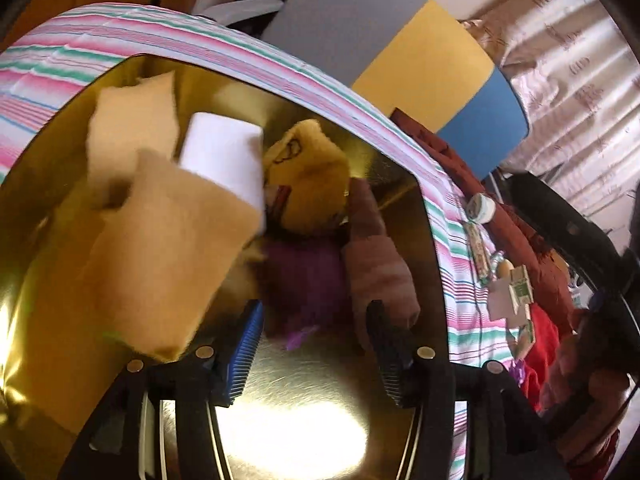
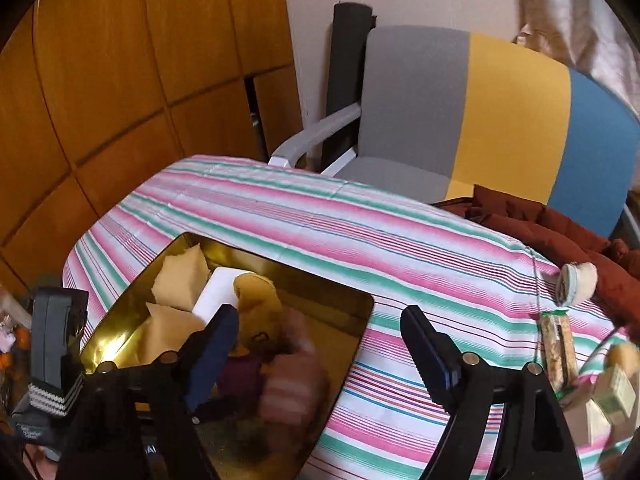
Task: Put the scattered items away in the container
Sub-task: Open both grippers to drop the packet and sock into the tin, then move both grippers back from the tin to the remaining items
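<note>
Both tongs, the left tongs and the right tongs, are released and empty above the gold container where toys already lie, so next a reach right for the small packets on the bench seems needed.

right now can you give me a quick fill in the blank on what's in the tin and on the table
1. The container holding the plush toys is shiny and ____ in colour.
2. The tablecloth has a pattern of ____.
3. Between the open pads of the left gripper there is ____.
4. The chair back has grey, yellow and ____ panels.

Missing words: gold; stripes; nothing; blue
</note>
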`<state>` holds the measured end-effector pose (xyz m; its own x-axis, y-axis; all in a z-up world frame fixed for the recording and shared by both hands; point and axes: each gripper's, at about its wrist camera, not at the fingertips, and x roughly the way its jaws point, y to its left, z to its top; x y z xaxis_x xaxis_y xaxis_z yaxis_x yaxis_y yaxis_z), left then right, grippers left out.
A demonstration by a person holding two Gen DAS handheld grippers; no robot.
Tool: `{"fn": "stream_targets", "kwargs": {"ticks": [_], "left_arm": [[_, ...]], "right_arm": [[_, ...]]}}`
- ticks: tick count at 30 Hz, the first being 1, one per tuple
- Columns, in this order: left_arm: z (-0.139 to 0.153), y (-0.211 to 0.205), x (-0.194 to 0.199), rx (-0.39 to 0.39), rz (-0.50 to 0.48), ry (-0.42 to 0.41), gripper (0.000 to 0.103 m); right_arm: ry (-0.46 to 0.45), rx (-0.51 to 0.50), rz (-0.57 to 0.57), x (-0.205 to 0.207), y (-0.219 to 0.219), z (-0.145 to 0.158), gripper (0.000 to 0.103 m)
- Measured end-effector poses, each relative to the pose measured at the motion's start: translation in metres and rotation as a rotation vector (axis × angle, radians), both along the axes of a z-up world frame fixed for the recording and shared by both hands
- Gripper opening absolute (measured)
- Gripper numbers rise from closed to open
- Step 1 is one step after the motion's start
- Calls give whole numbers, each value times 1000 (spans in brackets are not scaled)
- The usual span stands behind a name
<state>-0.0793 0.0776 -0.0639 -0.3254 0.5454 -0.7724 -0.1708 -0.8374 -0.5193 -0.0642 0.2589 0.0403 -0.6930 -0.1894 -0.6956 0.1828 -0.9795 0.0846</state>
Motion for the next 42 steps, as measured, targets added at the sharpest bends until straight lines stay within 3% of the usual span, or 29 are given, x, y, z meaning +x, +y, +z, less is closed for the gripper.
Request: {"fn": "stream_targets", "kwargs": {"ticks": [6,14,20,24,34,39,42], "left_arm": [[0,0,4,-16,31,-3,54],[26,11,22,-90,20,132,54],[44,21,40,-67,7,205,54],[48,38,46,-36,-19,209,54],[56,94,74,-50,-166,247,54],[56,115,88,-44,-242,261,54],[53,129,96,-54,-282,253,54]], "right_arm": [[8,-15,-6,18,7,1,84],[13,-45,-37,49,30,-2,86],[-18,-54,-108,76,70,-9,87],[-27,-17,-180,102,107,-13,87],[-108,-12,-508,155,235,-27,87],[-248,-89,-777,185,320,-45,91],[-308,-173,-869,198,357,-60,92]]}}
